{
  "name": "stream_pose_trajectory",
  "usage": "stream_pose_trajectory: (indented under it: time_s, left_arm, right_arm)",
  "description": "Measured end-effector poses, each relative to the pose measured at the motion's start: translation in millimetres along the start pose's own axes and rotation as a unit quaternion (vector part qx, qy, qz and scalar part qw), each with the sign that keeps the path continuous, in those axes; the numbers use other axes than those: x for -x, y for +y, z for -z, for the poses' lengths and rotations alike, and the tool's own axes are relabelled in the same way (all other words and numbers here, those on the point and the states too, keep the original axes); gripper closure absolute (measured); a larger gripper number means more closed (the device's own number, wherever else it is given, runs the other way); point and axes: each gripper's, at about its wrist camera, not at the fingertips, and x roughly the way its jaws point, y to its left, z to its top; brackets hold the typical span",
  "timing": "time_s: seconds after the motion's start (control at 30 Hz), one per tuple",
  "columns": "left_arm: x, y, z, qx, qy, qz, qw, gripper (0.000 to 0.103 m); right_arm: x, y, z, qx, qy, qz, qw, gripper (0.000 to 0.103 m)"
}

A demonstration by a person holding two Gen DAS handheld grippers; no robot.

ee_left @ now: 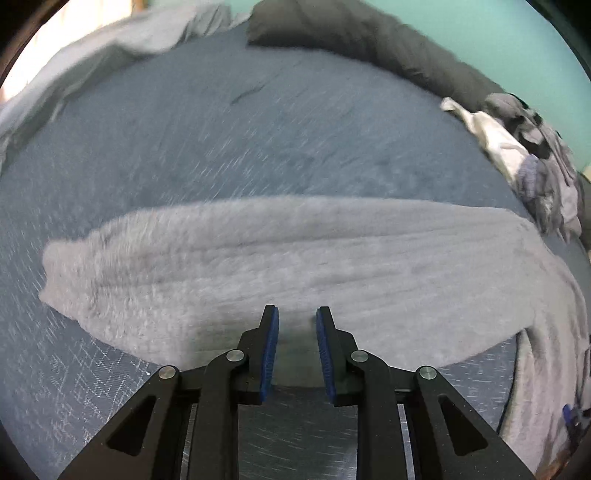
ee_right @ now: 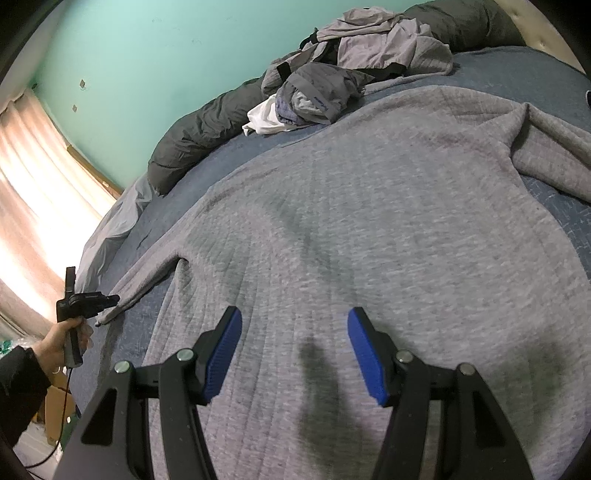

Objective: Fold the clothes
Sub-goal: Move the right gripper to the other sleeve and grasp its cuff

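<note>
meanwhile both grippers (ee_left: pixel 297 321) (ee_right: pixel 294 325) agape above grey sweater (ee_right: pixel 369 221)

One small blue logo on a grey garment (ee_right: pixel 317 94) in the far clothes pile (ee_right: pixel 354 62); letters too small to read. No other lettering legible.

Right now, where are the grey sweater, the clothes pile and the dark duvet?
grey sweater (ee_right: pixel 369 221), right wrist view, middle of its body.
clothes pile (ee_right: pixel 347 66), right wrist view, top grey garment.
dark duvet (ee_left: pixel 332 29), left wrist view, rolled middle.
</note>
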Motion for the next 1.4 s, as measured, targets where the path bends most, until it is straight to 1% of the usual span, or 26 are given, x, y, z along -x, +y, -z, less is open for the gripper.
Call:
stream_pose_trajectory:
  time_s: [0.07, 0.1, 0.13, 0.17, 0.2, 0.27, 0.33, 0.4, 0.43, 0.5, 0.6, 0.67, 0.7, 0.73, 0.8, 0.83, 0.93, 1.07, 1.17, 1.27, 1.3, 1.4]
  left_arm:
    - [13, -18, 5, -0.014, -0.019, 0.01, 0.9997, 0.079]
    - [19, -27, 7, -0.02, -0.028, 0.014, 0.9993, 0.075]
    - [27, -35, 12, -0.023, -0.033, 0.021, 0.999, 0.07]
    - [35, -43, 17, -0.026, -0.037, 0.028, 0.9986, 0.067]
    - [40, -59, 24, -0.031, -0.038, 0.042, 0.9979, 0.065]
    - [44, -80, 35, -0.036, -0.036, 0.06, 0.9969, 0.065]
    - [45, -101, 46, -0.047, -0.035, 0.077, 0.9953, 0.063]
    - [44, -121, 56, -0.062, -0.036, 0.094, 0.993, 0.06]
    - [45, -129, 61, -0.07, -0.038, 0.096, 0.9922, 0.058]
    - [49, -148, 74, -0.08, -0.039, 0.108, 0.9901, 0.056]
    - [47, -171, 94, -0.092, -0.034, 0.125, 0.9873, 0.055]
    - [45, -183, 107, -0.095, -0.031, 0.134, 0.986, 0.055]
    - [45, -189, 112, -0.094, -0.031, 0.138, 0.9855, 0.054]
    - [44, -193, 117, -0.092, -0.032, 0.141, 0.9852, 0.054]
    - [43, -201, 125, -0.089, -0.035, 0.148, 0.9844, 0.053]
    - [42, -204, 128, -0.09, -0.036, 0.148, 0.9842, 0.052]
    - [36, -212, 138, -0.094, -0.038, 0.15, 0.9835, 0.051]
    - [34, -215, 146, -0.101, -0.041, 0.151, 0.9826, 0.051]
    - [33, -216, 150, -0.105, -0.043, 0.15, 0.9821, 0.051]
    - [33, -216, 155, -0.11, -0.045, 0.15, 0.9816, 0.051]
    - [32, -216, 156, -0.111, -0.046, 0.15, 0.9814, 0.051]
    - [31, -212, 157, -0.107, -0.045, 0.15, 0.9819, 0.05]
  right_arm:
    - [4, -1, -3, -0.004, -0.003, -0.002, 1.0, 0.042]
    - [7, -1, -5, -0.005, -0.005, -0.003, 1.0, 0.042]
    - [12, -2, -8, -0.005, -0.008, -0.003, 1.0, 0.042]
    - [17, -3, -11, -0.003, -0.01, -0.002, 1.0, 0.042]
    - [24, -5, -15, 0.001, -0.01, 0.0, 1.0, 0.042]
    - [39, -10, -21, 0.011, -0.01, 0.006, 1.0, 0.042]
    - [56, -19, -26, 0.023, -0.006, 0.025, 0.999, 0.042]
    - [82, -40, -34, 0.021, 0.001, 0.042, 0.999, 0.042]
    - [95, -52, -39, 0.017, -0.001, 0.054, 0.998, 0.042]
    - [127, -79, -53, 0.009, -0.013, 0.097, 0.995, 0.042]
    - [176, -125, -74, -0.011, -0.039, 0.164, 0.986, 0.042]
    - [207, -159, -87, -0.031, -0.051, 0.21, 0.976, 0.042]
    - [218, -172, -91, -0.039, -0.056, 0.224, 0.972, 0.042]
    - [229, -186, -96, -0.045, -0.06, 0.244, 0.967, 0.042]
    - [252, -211, -104, -0.049, -0.069, 0.296, 0.951, 0.042]
    - [260, -223, -106, -0.056, -0.073, 0.314, 0.945, 0.042]
    - [281, -257, -110, -0.084, -0.08, 0.339, 0.934, 0.042]
    - [282, -282, -112, -0.081, -0.057, 0.358, 0.928, 0.042]
    - [277, -295, -111, -0.097, -0.05, 0.354, 0.929, 0.042]
    - [270, -302, -112, -0.093, -0.044, 0.368, 0.924, 0.042]
    - [267, -303, -112, -0.09, -0.039, 0.37, 0.924, 0.042]
    - [259, -308, -112, -0.084, -0.028, 0.382, 0.92, 0.042]
